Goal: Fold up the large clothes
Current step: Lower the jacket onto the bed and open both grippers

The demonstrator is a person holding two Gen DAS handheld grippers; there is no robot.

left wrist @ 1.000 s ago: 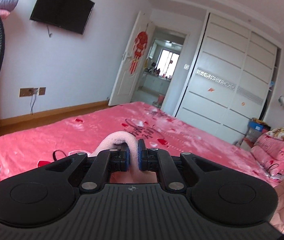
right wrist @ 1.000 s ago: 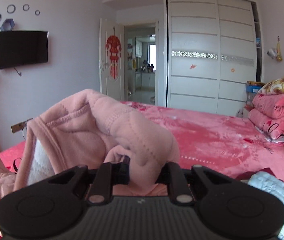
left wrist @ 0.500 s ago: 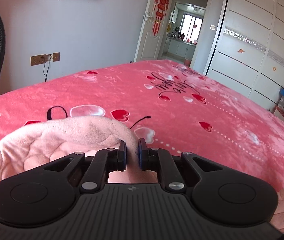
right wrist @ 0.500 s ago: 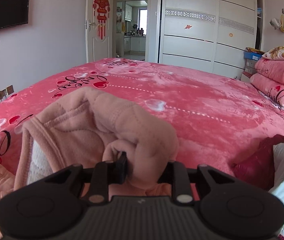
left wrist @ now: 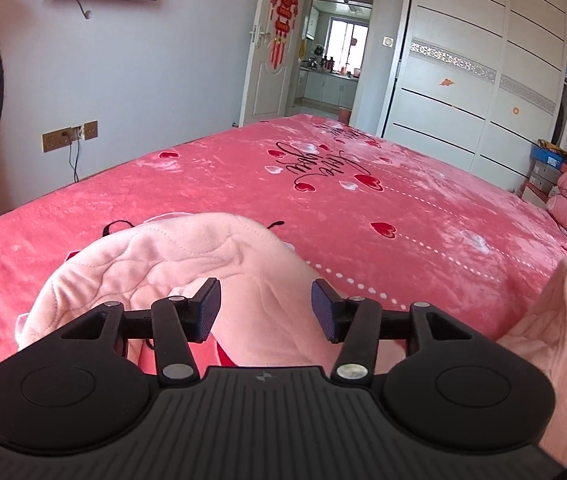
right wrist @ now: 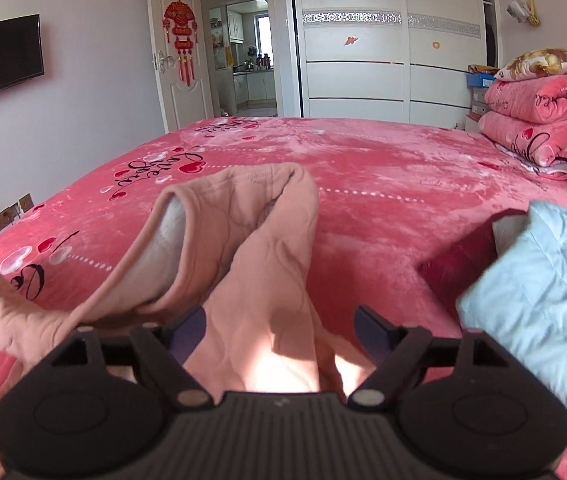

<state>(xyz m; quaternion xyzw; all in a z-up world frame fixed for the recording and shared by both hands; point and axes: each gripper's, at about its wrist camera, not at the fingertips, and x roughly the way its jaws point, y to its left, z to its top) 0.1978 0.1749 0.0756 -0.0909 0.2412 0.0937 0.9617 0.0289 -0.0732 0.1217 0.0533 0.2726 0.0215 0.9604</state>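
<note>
The pink quilted garment point(left wrist: 203, 256) lies rumpled near the bed's point(left wrist: 403, 232) front edge, barely folded. Both the left gripper point(left wrist: 265, 312) and right gripper point(right wrist: 279, 332) are opening, jaws off the cloth lying between them; I judge smoothing and folding remain

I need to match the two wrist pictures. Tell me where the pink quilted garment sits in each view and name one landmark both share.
Left wrist: pink quilted garment lies low and left of centre, running between the opening jaws.
Right wrist: it lies at lower centre, its cuff raised, running between the opening jaws.
Shared landmark: red hanging ornament on the white door.
</note>
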